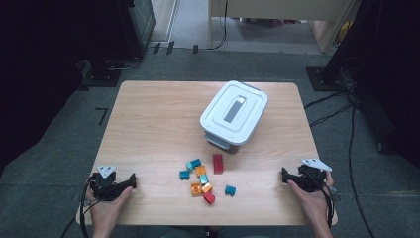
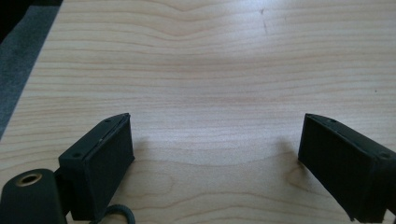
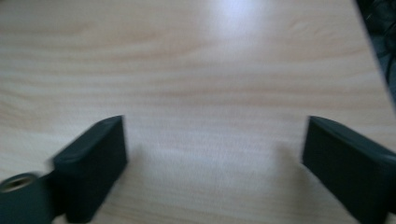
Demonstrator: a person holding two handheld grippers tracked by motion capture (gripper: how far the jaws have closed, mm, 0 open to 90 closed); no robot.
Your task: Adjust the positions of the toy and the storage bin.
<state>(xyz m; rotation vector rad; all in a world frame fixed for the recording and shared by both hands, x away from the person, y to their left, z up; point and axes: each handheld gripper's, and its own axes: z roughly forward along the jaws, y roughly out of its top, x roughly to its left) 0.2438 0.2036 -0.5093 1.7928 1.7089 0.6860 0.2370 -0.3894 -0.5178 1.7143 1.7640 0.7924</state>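
A white lidded storage box [image 1: 234, 115] stands on the wooden table [image 1: 148, 124], right of centre. In front of it lie several small toy bricks: a red one [image 1: 218, 163], teal ones [image 1: 196, 162], orange ones [image 1: 196, 189] and a teal one [image 1: 230, 190] off to the right. My left gripper [image 1: 132, 181] rests near the table's front left corner, held by a hand, open with bare wood between its jaws [image 2: 215, 140]. My right gripper [image 1: 284, 174] rests near the front right edge, also open over bare wood [image 3: 215, 144]. Both are well away from the bricks.
Dark floor surrounds the table, with cables [image 1: 346, 129] on the right and equipment stands [image 1: 109, 64] at the back left. Bare wood stretches across the left half of the table.
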